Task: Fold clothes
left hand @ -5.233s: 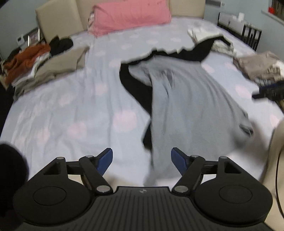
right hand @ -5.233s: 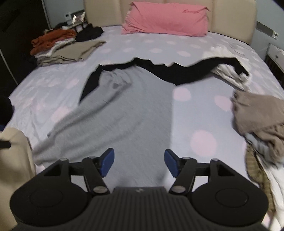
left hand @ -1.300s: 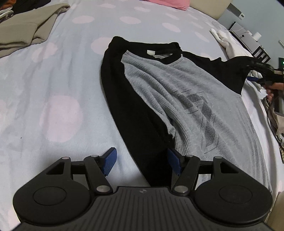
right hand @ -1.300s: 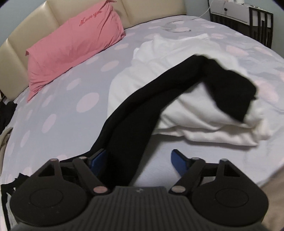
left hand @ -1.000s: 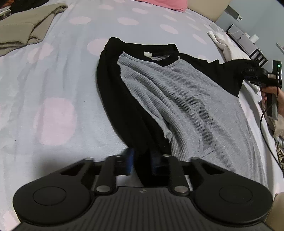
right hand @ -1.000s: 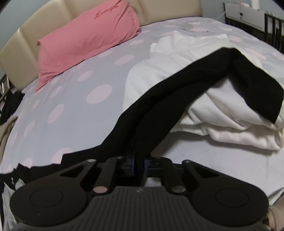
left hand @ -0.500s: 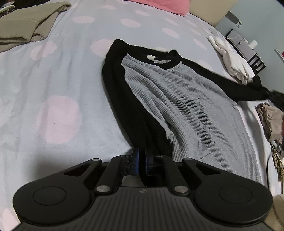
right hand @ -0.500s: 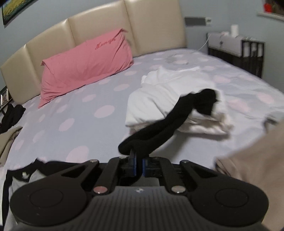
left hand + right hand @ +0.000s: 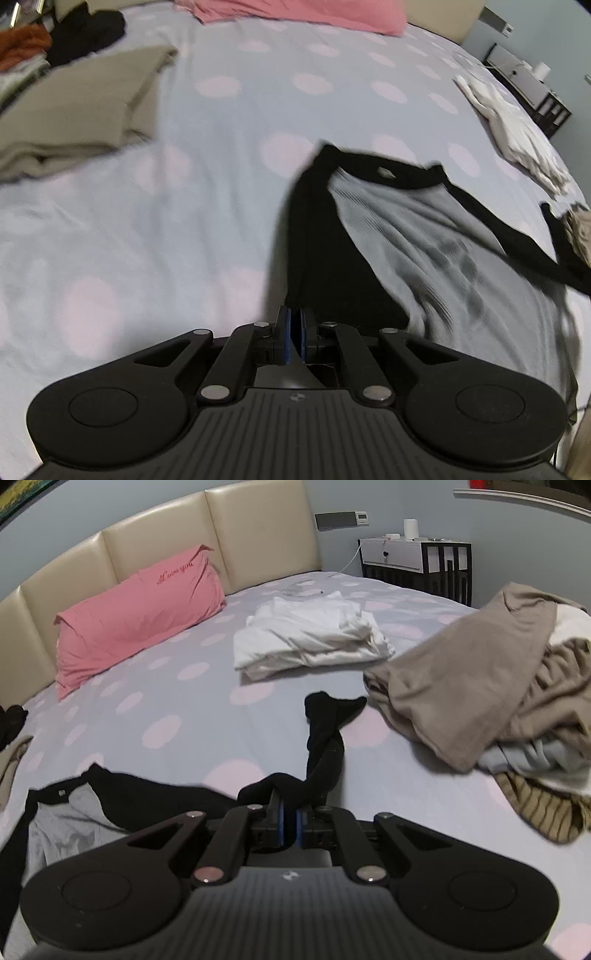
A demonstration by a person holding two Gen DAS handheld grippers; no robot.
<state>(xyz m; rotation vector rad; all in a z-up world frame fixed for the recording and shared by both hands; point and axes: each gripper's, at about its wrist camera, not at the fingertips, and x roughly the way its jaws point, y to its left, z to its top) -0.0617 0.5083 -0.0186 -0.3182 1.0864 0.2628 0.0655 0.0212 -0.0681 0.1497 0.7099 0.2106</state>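
A folded tan garment (image 9: 77, 107) lies at the far left of the bed (image 9: 184, 221). The left tool (image 9: 294, 334) is clamped on the left black sleeve of the grey shirt (image 9: 436, 251), which lies spread on the bed. The right tool (image 9: 287, 821) is clamped on the shirt's right black sleeve (image 9: 325, 734). A white pile (image 9: 314, 635) and a tan clothes heap (image 9: 480, 679) lie further right.
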